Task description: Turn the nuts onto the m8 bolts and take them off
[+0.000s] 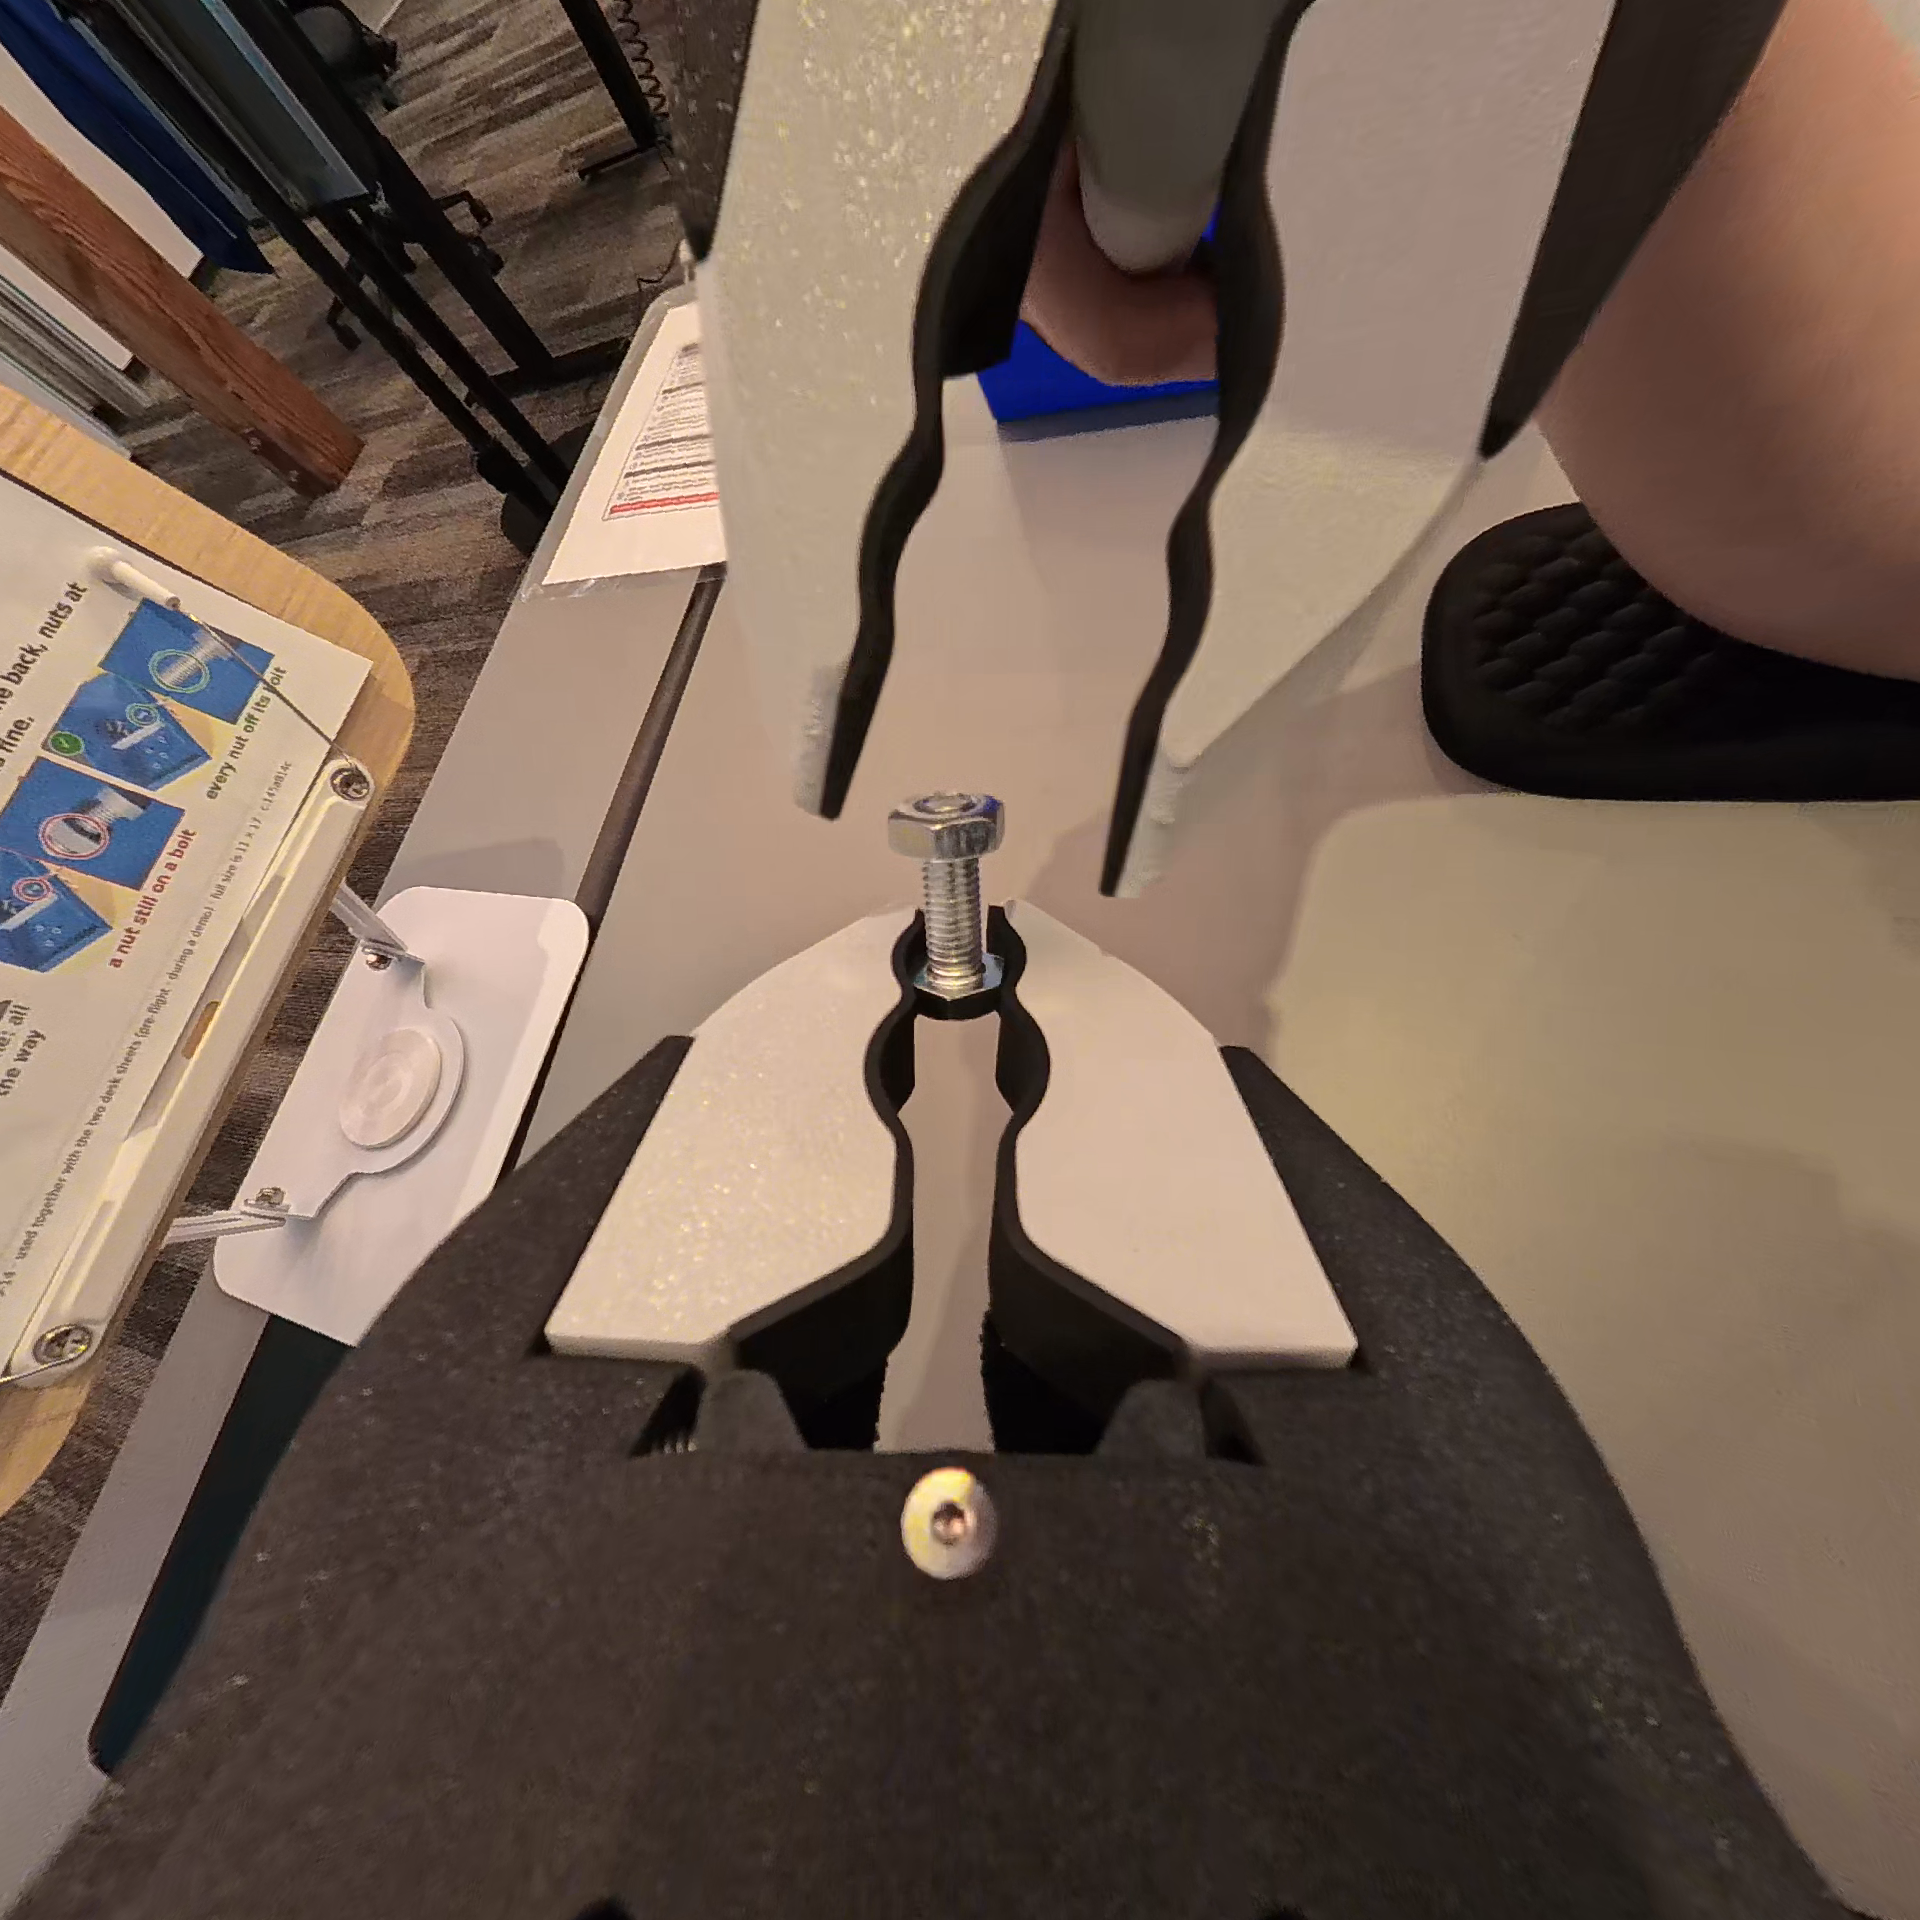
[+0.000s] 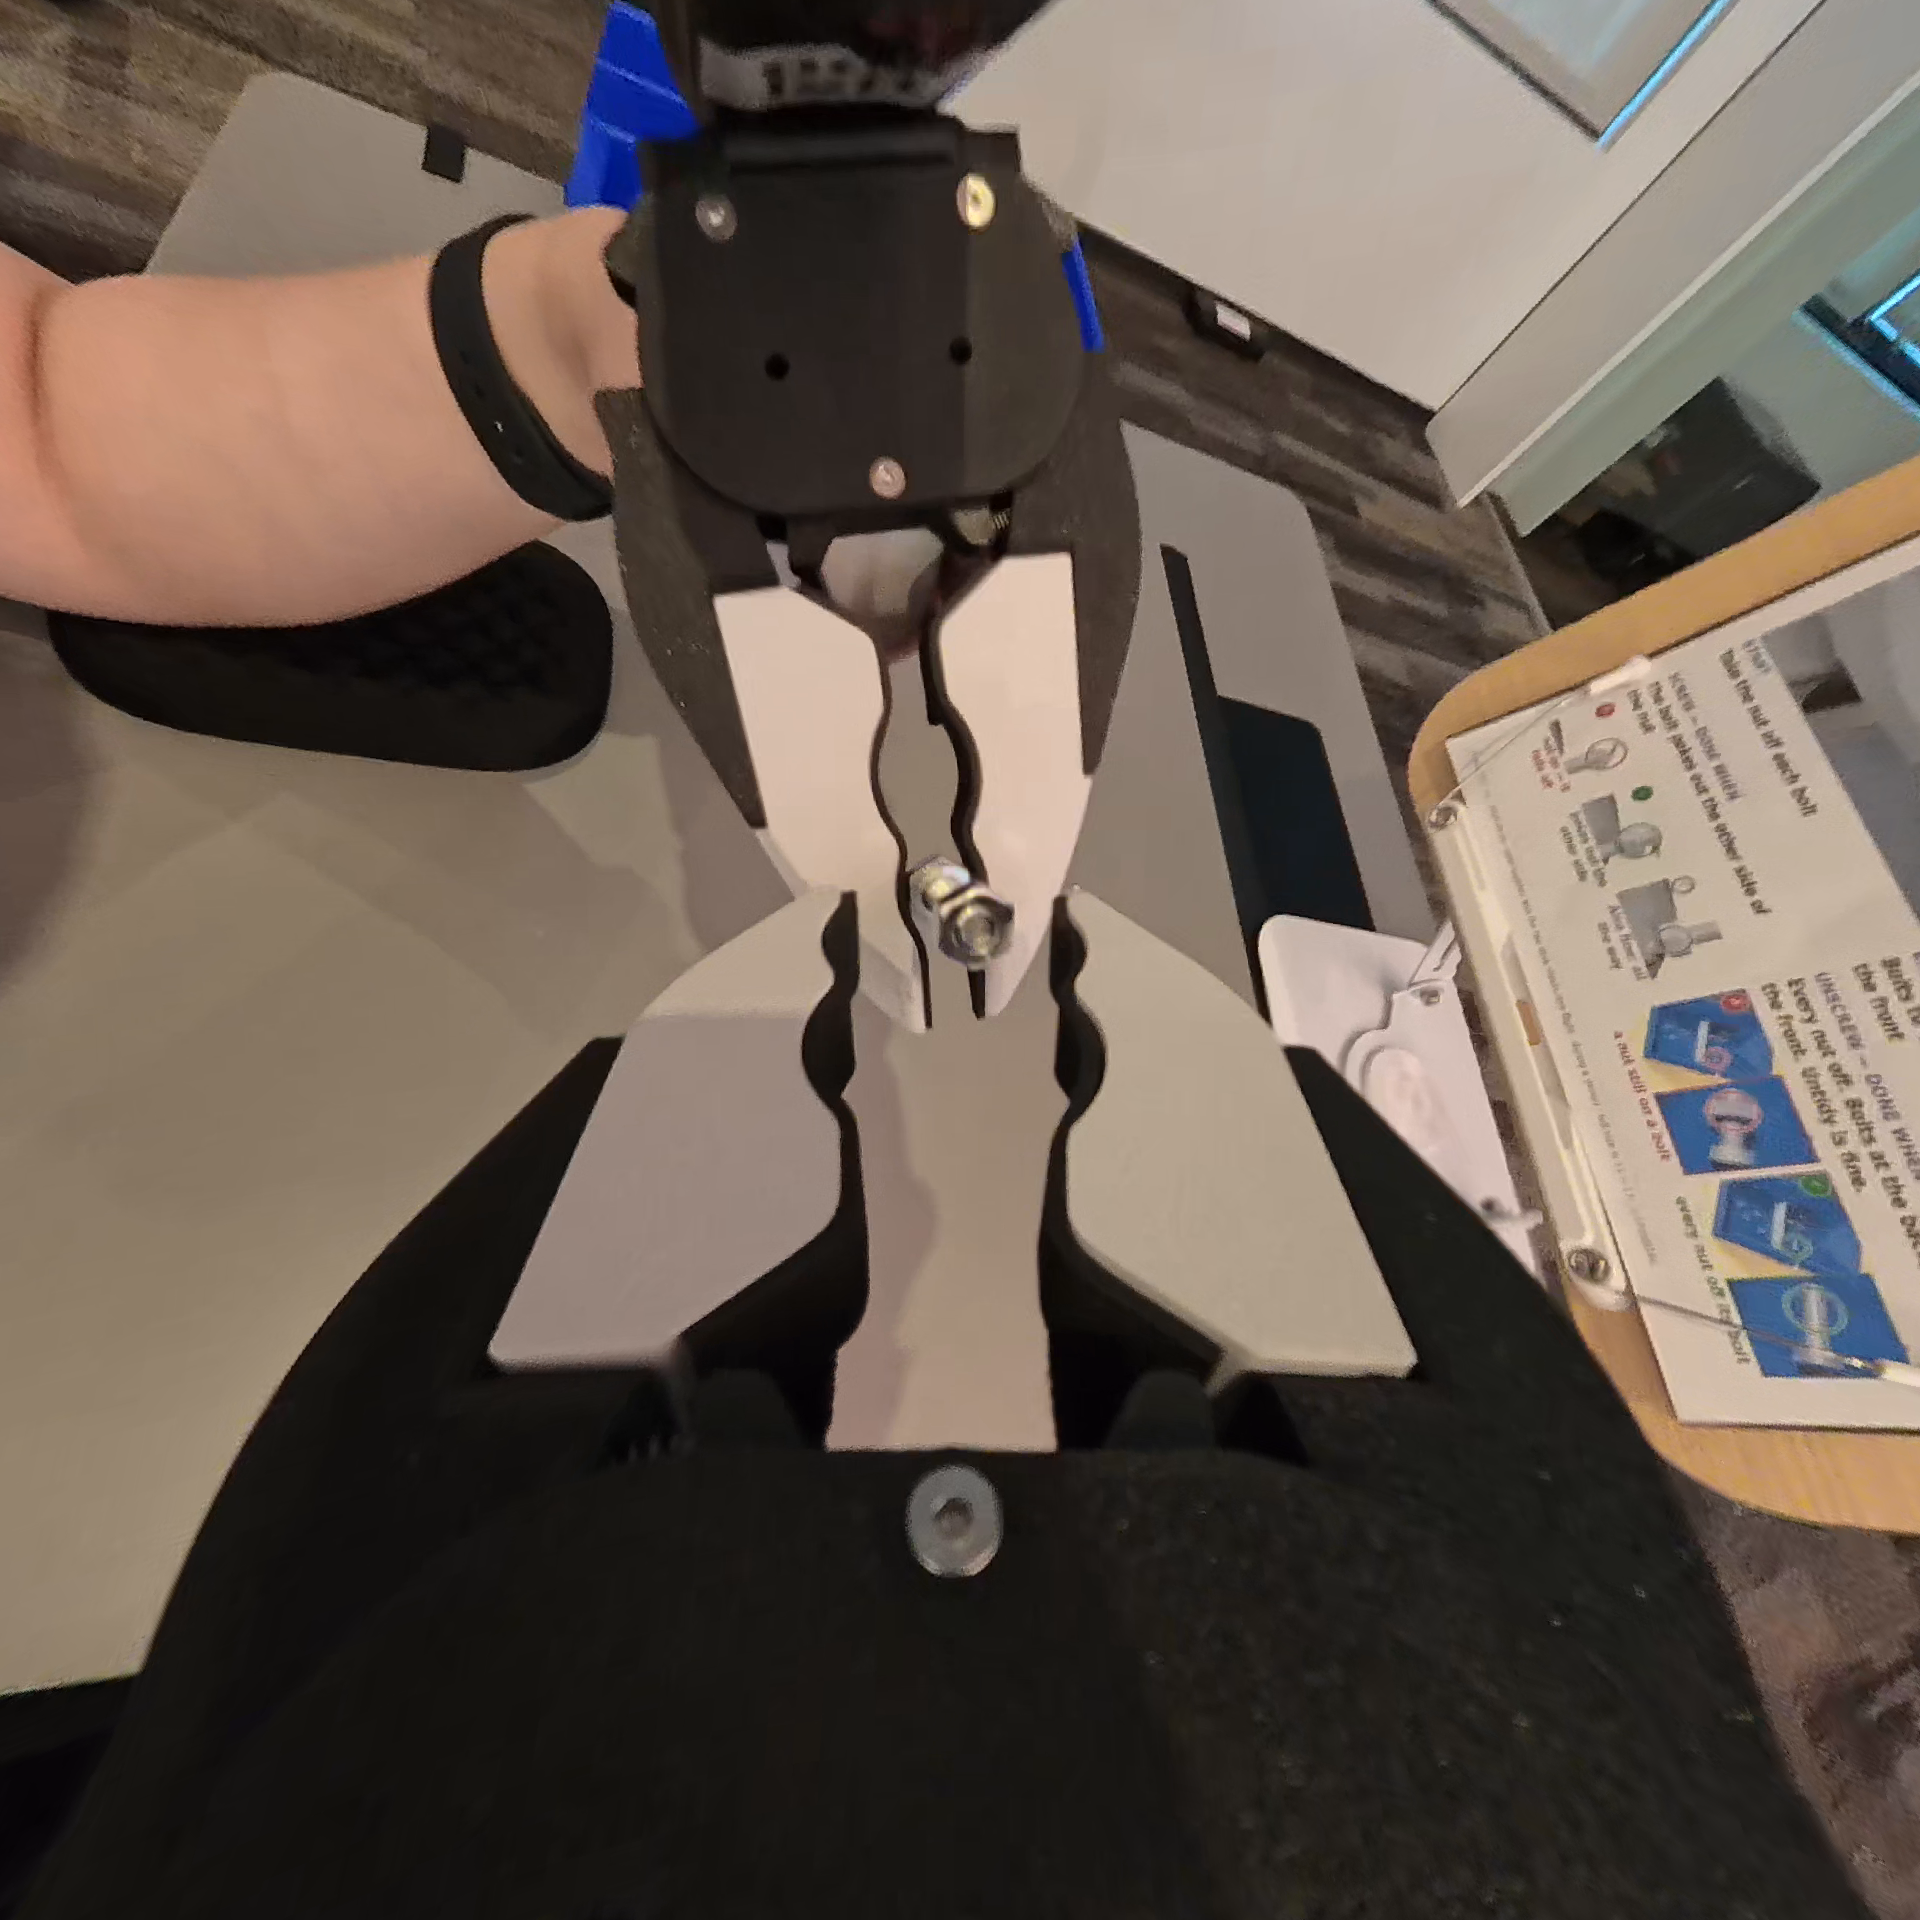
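A silver M8 bolt points away from my left gripper, which is shut on the bolt's head end. A hex nut sits at the far tip of the thread. My right gripper comes in from the opposite side, open, with its fingertips either side of the nut and apart from it. In the right wrist view my right gripper is open, and the nut and bolt lie between its tips. The left gripper faces it, shut on the bolt.
Both grippers hover over a grey table. A black wrist pad lies under the person's forearm. A blue box sits behind. An instruction sheet on a wooden stand with a white base is beside the table. The gap from one gripper's tips to the other's is roughly 4 cm.
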A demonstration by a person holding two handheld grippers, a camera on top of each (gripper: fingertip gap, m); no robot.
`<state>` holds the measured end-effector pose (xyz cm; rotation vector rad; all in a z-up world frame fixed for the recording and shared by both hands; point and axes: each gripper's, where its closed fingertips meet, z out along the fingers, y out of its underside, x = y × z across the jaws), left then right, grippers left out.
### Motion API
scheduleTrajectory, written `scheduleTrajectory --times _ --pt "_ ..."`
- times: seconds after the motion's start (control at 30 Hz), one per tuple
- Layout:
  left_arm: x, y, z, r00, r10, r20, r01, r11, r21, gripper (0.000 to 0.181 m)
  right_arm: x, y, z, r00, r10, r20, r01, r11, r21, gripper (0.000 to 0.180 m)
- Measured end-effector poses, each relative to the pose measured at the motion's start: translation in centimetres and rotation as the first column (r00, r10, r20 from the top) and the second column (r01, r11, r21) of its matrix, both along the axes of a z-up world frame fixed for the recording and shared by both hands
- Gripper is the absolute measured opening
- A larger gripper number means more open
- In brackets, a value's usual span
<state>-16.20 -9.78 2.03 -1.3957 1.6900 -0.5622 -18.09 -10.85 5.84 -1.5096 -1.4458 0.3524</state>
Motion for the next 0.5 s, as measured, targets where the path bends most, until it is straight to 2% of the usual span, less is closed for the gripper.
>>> scheduleTrajectory --times 0.07,0.23,0.37,0.5 --pt "0.0 0.0 0.0 1.000 -0.001 0.001 0.001 1.000 0.000 0.010 -0.4 -0.5 -0.2 1.000 0.030 0.010 -0.030 1.000 -0.001 0.034" --pt "-0.1 0.1 0.2 1.000 0.004 0.009 -0.004 1.000 -0.006 0.010 0.8 0.0 -1.3 0.998 -0.038 0.048 0.043 0.992 -0.115 0.026" --pt "-0.2 0.0 0.3 1.000 0.002 0.012 -0.002 1.000 -0.001 0.010 0.1 0.3 -0.2 1.000 -0.030 -0.007 0.029 0.999 -0.043 0.037" --pt "-0.2 0.1 0.4 1.000 0.003 0.013 -0.003 1.000 -0.001 0.010 0.0 -0.2 -0.9 0.999 -0.007 0.042 0.009 0.999 -0.045 0.034"
